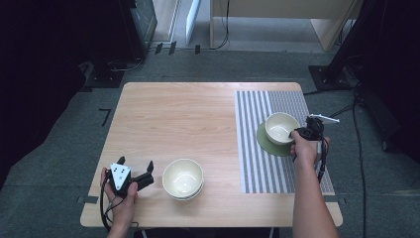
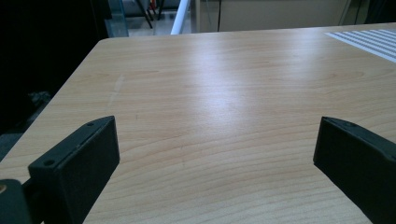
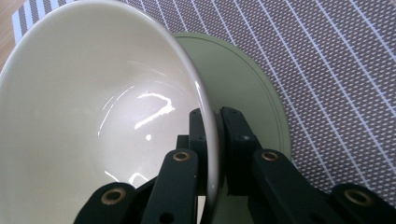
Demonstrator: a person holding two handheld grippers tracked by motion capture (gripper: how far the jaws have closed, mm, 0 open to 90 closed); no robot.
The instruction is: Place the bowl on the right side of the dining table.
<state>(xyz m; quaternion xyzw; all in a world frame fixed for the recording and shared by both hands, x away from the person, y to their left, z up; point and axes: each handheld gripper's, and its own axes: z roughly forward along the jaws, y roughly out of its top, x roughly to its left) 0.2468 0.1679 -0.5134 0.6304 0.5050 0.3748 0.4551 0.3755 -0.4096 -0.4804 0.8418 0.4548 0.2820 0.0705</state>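
The right claw (image 1: 295, 133) is clenched on the rim of a cream bowl (image 1: 280, 127), which sits over a green plate (image 1: 267, 143) on the striped mat (image 1: 257, 168) by the surface's (image 1: 173, 119) right edge. The left claw (image 1: 134, 163) rests released near the front left corner, beside a second cream bowl (image 1: 183, 178) at the front edge.

Cream bowl (image 1: 280, 127) sits on the green saucer (image 1: 271, 144); right gripper (image 1: 300, 133) looks clamped on its rim, hard to tell.
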